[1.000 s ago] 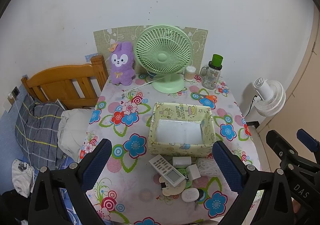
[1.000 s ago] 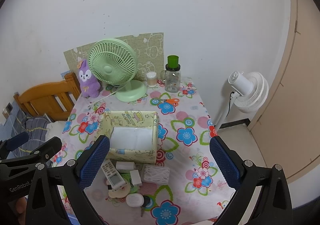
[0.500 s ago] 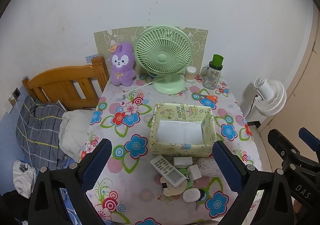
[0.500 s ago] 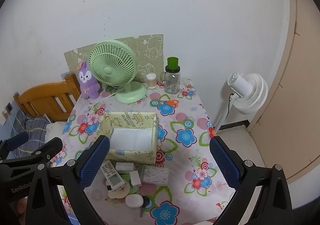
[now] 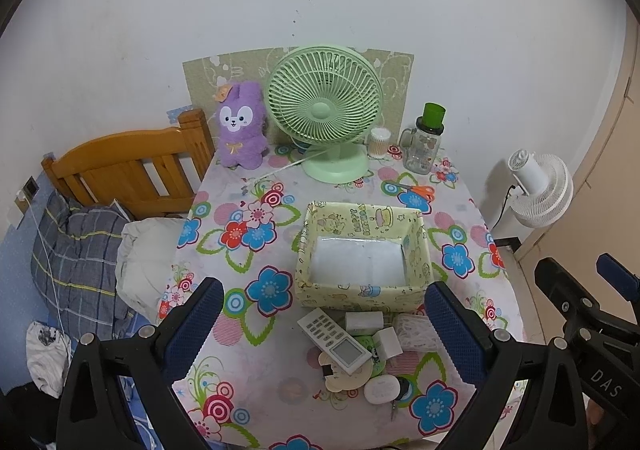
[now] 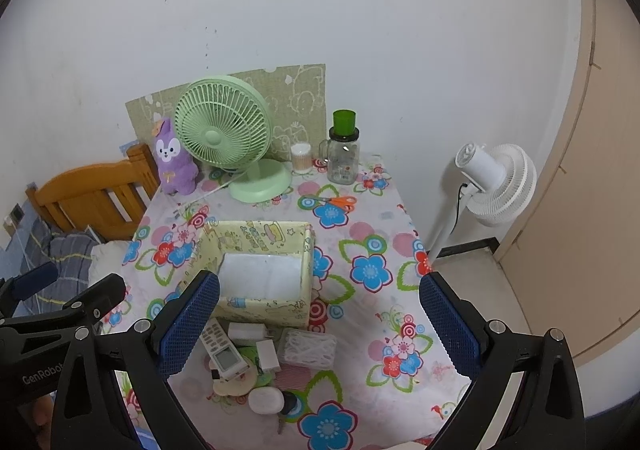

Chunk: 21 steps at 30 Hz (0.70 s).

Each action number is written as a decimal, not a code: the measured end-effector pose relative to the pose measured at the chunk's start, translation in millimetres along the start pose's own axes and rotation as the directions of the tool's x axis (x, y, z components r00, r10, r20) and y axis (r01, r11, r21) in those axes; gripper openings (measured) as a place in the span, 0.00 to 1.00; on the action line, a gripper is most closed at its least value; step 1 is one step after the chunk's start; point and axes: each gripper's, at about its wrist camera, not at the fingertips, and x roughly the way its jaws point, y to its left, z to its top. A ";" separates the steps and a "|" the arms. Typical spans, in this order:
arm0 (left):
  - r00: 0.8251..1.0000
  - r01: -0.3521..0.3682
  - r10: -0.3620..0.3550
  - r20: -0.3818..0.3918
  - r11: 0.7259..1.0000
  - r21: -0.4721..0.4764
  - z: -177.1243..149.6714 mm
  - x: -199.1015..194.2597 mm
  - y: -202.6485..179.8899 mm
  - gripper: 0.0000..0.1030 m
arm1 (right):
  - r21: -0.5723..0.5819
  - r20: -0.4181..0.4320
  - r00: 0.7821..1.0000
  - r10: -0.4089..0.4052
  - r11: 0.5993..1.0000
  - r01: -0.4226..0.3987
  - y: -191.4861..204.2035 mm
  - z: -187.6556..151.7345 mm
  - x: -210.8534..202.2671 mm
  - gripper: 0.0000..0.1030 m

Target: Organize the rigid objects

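Observation:
A yellow patterned box (image 5: 362, 250) (image 6: 260, 270) stands mid-table, holding only a white liner. In front of it lies a pile: a white remote (image 5: 334, 340) (image 6: 223, 350), white adapters (image 5: 364, 321) (image 6: 267, 354), a clear box of white bits (image 5: 412, 332) (image 6: 307, 346), a white oval case (image 5: 382, 389) (image 6: 266, 400) and flat round coasters (image 5: 344, 377). My left gripper (image 5: 320, 334) is open and empty, high above the pile. My right gripper (image 6: 316, 326) is open and empty, also held high. Each gripper shows at the edge of the other's view.
A green fan (image 5: 325, 105), a purple plush (image 5: 240, 129), a jar with a green lid (image 5: 426, 145), a cotton swab tub (image 5: 379, 141) and orange scissors (image 5: 418, 189) stand at the back. A wooden bed (image 5: 128, 169) is left. A white floor fan (image 5: 538, 189) is right.
Both grippers drifted very slightly; the table shifts a little in view. Nothing on the table moved.

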 end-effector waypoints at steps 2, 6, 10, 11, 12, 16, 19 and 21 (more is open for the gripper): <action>1.000 -0.003 0.003 0.004 1.000 0.007 -0.7 1.7 -0.7 0.98 | 0.004 -0.009 1.000 0.018 1.000 -0.018 -1.0 0.0 3.6 0.99; 1.000 0.004 -0.004 -0.013 1.000 0.013 -2.8 12.2 -2.2 0.98 | 0.013 -0.036 0.999 0.035 0.999 -0.034 -5.2 -2.6 15.8 0.99; 0.999 0.021 -0.021 -0.039 1.000 0.011 -8.9 29.5 -2.9 0.98 | 0.026 -0.046 0.998 0.053 0.998 -0.052 -10.7 -9.4 31.2 0.99; 0.999 0.022 -0.021 -0.048 1.000 0.009 -10.4 34.6 -3.0 0.98 | 0.026 -0.052 0.997 0.057 0.998 -0.055 -12.0 -11.6 36.0 0.99; 0.998 0.023 -0.022 -0.060 1.000 0.007 -11.6 39.8 -2.9 0.98 | 0.026 -0.059 0.997 0.058 0.998 -0.056 -13.1 -13.4 39.9 0.99; 0.994 0.032 -0.032 -0.102 0.999 -0.005 -18.9 61.2 -1.7 0.98 | 0.027 -0.086 0.995 0.052 0.998 -0.050 -17.9 -23.5 61.0 0.99; 0.992 0.040 -0.040 -0.120 0.999 -0.005 -24.4 75.7 -1.3 0.98 | 0.027 -0.100 0.994 0.047 0.999 -0.045 -19.2 -31.3 75.2 0.99; 0.990 0.039 -0.039 -0.138 0.999 -0.004 -28.2 86.1 -1.2 0.98 | 0.025 -0.110 0.993 0.047 0.999 -0.044 -20.3 -35.8 84.4 0.99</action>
